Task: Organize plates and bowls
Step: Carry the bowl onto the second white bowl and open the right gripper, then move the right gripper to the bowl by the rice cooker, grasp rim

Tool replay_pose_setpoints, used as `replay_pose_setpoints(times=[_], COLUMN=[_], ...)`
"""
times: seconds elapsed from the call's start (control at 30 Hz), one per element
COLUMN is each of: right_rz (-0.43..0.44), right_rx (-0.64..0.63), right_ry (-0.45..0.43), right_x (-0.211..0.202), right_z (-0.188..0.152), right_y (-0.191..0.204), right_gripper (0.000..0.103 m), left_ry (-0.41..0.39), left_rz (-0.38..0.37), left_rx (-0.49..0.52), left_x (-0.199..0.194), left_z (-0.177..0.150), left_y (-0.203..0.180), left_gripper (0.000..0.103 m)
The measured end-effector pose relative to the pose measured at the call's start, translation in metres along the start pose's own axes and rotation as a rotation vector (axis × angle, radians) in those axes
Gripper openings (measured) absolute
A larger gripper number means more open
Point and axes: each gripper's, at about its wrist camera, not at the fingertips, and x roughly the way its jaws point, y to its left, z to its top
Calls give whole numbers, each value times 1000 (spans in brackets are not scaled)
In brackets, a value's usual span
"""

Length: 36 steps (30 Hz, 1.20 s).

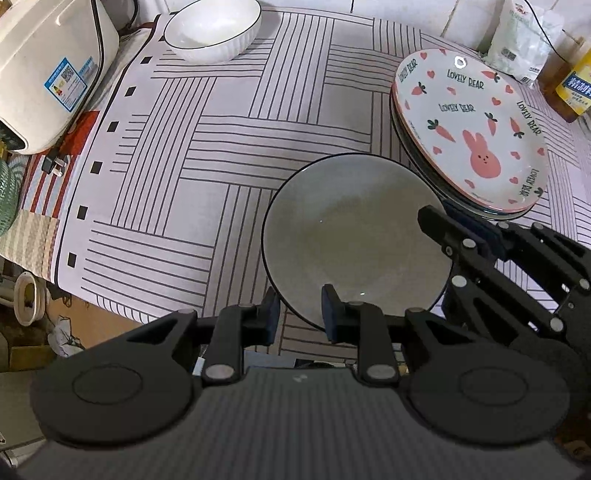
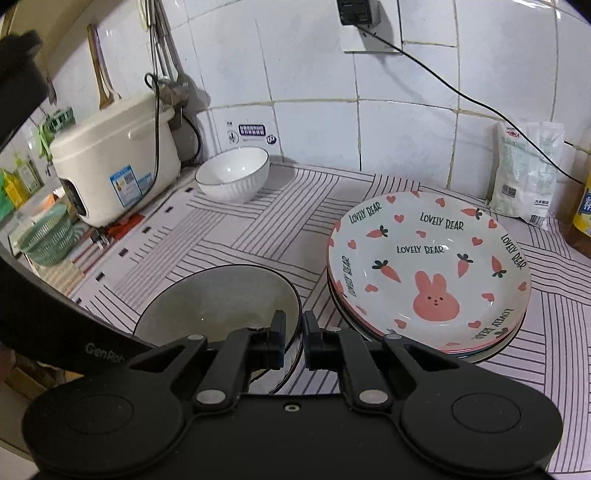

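A grey bowl with a dark rim (image 1: 354,236) sits on the striped cloth near the front edge; it also shows in the right wrist view (image 2: 218,295). My left gripper (image 1: 301,317) is open, its fingers straddling the bowl's near rim. My right gripper (image 2: 293,341) is shut on the bowl's right rim, one finger inside, one outside; it shows in the left wrist view (image 1: 443,221). A stack of plates topped by a bunny plate (image 1: 469,125) (image 2: 428,269) stands to the right. A white ribbed bowl (image 1: 212,29) (image 2: 232,177) sits at the back.
A white rice cooker (image 1: 44,74) (image 2: 110,162) stands at the back left. A green basket (image 2: 48,240) is at the left. A white bag (image 2: 524,177) and a yellow bottle (image 1: 572,88) stand at the back right. A tiled wall is behind.
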Motion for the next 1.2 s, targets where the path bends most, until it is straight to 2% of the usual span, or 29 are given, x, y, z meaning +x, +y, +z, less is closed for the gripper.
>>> replay_pose_setpoints(times=[0.17, 0.33, 0.43, 0.5, 0.63, 0.87, 1.1, 1.2], right_rz=[11, -24, -32, -46, -67, -108, -109, -121], right_rx=[43, -45, -70, -92, -122, -168, -188, -212], right_ry=[10, 33, 35, 40, 48, 63, 66, 44], right_x=[4, 2, -5, -9, -20, -34, -46, -54], right_z=[4, 9, 11, 12, 13, 13, 16, 21], right_y=[-5, 7, 13, 17, 22, 26, 29, 32], right_gripper=[12, 16, 28, 31, 43, 50, 58, 58], left_ry=[4, -19, -36, -44, -66, -102, -149, -172], left_rz=[-36, -42, -40, -44, -53, -54, -52, -52], left_rx=[-30, -19, -4, -1, -3, -5, -22, -31], left_x=[-1, -8, -15, -20, -30, -48, -65, -70], left_z=[2, -1, -3, -5, -10, -19, -24, -23], left_y=[7, 8, 9, 11, 16, 31, 53, 63], left_gripper=[23, 24, 26, 26, 27, 31, 35, 37])
